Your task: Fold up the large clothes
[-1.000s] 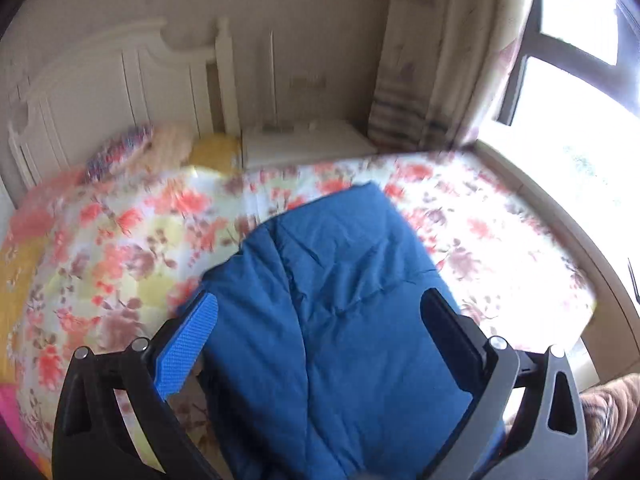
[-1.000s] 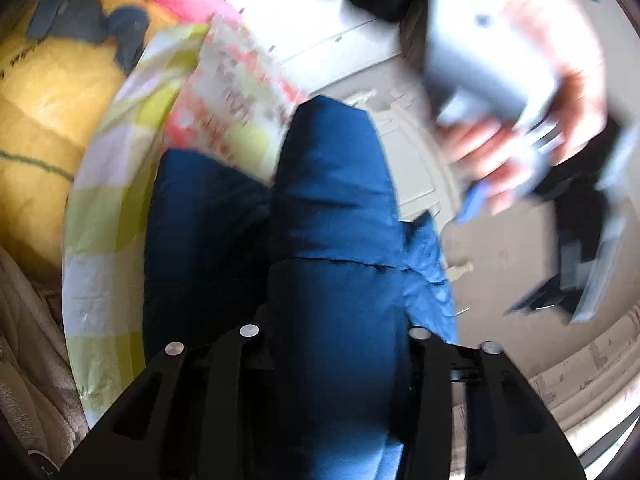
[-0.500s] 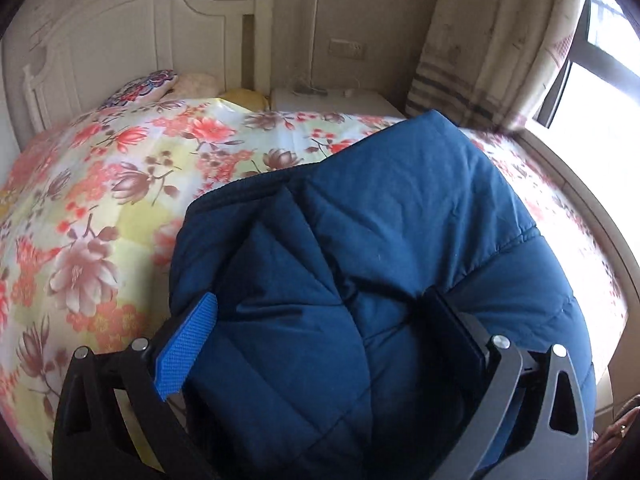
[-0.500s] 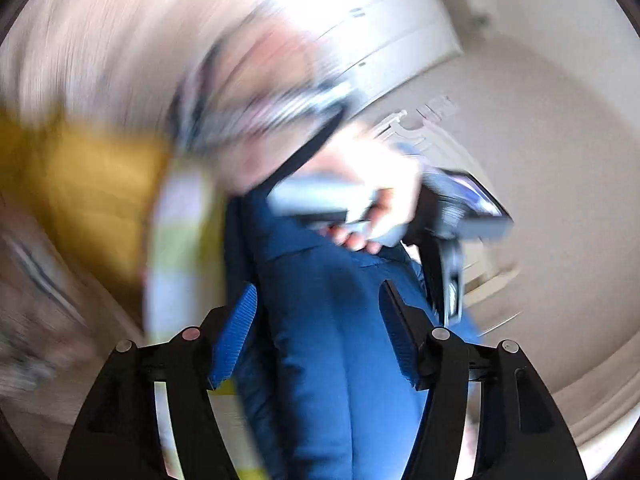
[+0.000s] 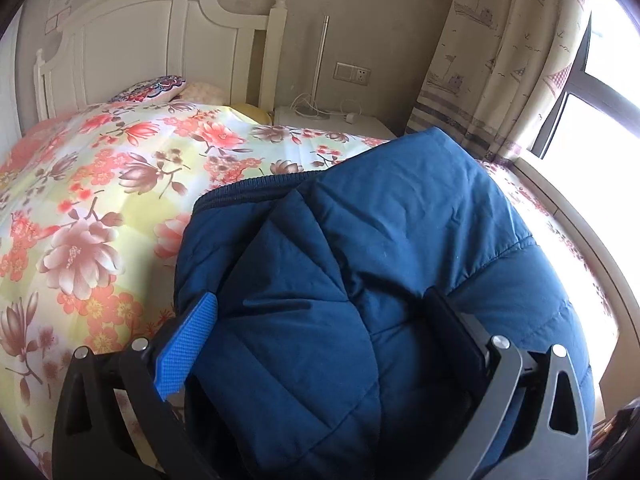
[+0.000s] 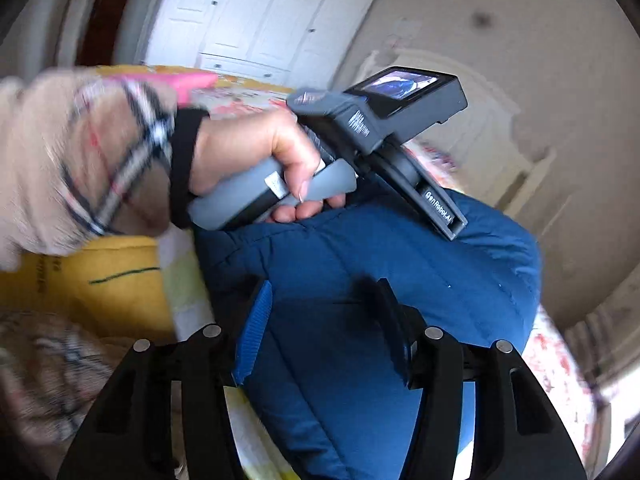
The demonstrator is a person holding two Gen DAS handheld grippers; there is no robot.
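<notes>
A dark blue padded jacket [image 5: 380, 260] lies bunched on the floral bedspread [image 5: 100, 184]. In the left wrist view my left gripper [image 5: 320, 316] stands wide open, its jaws on either side of a raised fold of the jacket, pressing down into it. In the right wrist view my right gripper [image 6: 324, 320] is open too, with the jacket [image 6: 380, 280] between its blue pads [image 6: 254, 336]. The left gripper's body [image 6: 380, 120] and the hand holding it show just beyond, over the jacket's far part.
A white headboard [image 5: 140, 40], pillows [image 5: 152, 88] and a nightstand [image 5: 332, 120] stand at the bed's head. A curtain [image 5: 500, 52] and window are at the right. A yellow cushion [image 6: 88, 280] and white wardrobe doors [image 6: 260, 12] show in the right wrist view.
The left gripper has dropped low onto the jacket and stayed open. The right gripper was shut on the jacket a second ago, then opened and swung round, and still straddles the jacket.
</notes>
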